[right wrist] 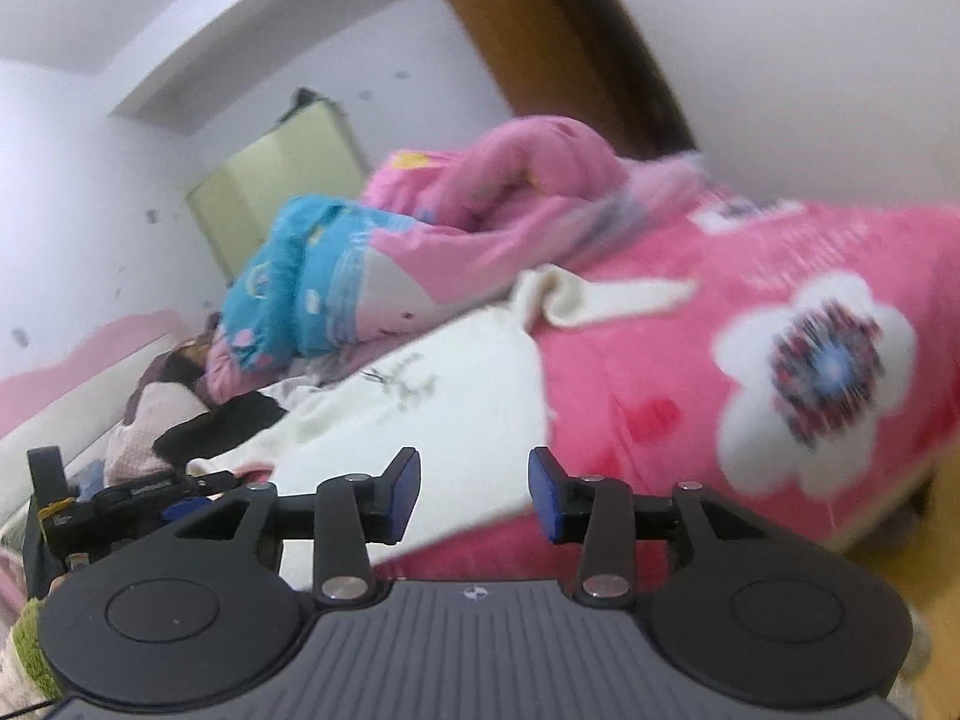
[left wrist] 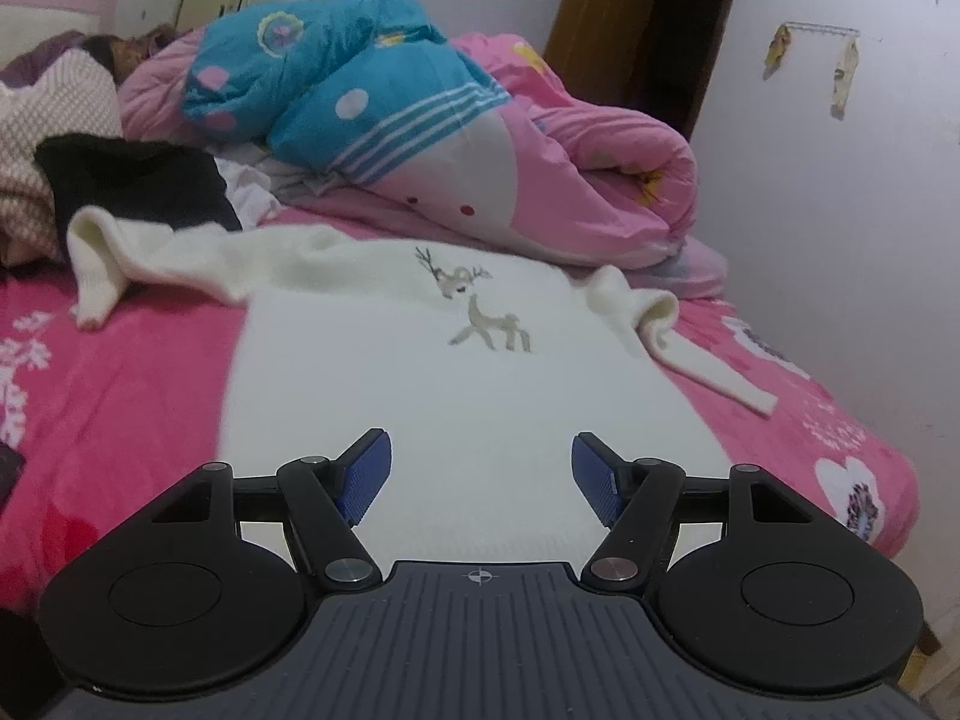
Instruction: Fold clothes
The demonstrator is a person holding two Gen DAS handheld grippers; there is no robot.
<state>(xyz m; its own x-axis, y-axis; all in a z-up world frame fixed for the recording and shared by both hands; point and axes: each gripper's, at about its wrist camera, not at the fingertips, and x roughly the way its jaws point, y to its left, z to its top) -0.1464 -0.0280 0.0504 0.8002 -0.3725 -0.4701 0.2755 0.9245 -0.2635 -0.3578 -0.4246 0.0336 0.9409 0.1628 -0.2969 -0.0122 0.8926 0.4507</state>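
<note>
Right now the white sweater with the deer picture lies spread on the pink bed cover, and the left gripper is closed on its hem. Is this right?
Not quite. The left gripper is open, its blue pads apart above the white sweater with nothing between them, as the left wrist view shows. The sweater does lie spread on the pink bed cover.

Pink bed (left wrist: 120, 384) carries white sweater (left wrist: 420, 372) (spread flat), perhaps dark clothes (left wrist: 138, 180).

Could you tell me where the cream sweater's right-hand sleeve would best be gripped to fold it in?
Probably at the sleeve's cuff, coming from the bed's right edge: it lies free on the pink sheet, clear of the cream sweater body.
</note>
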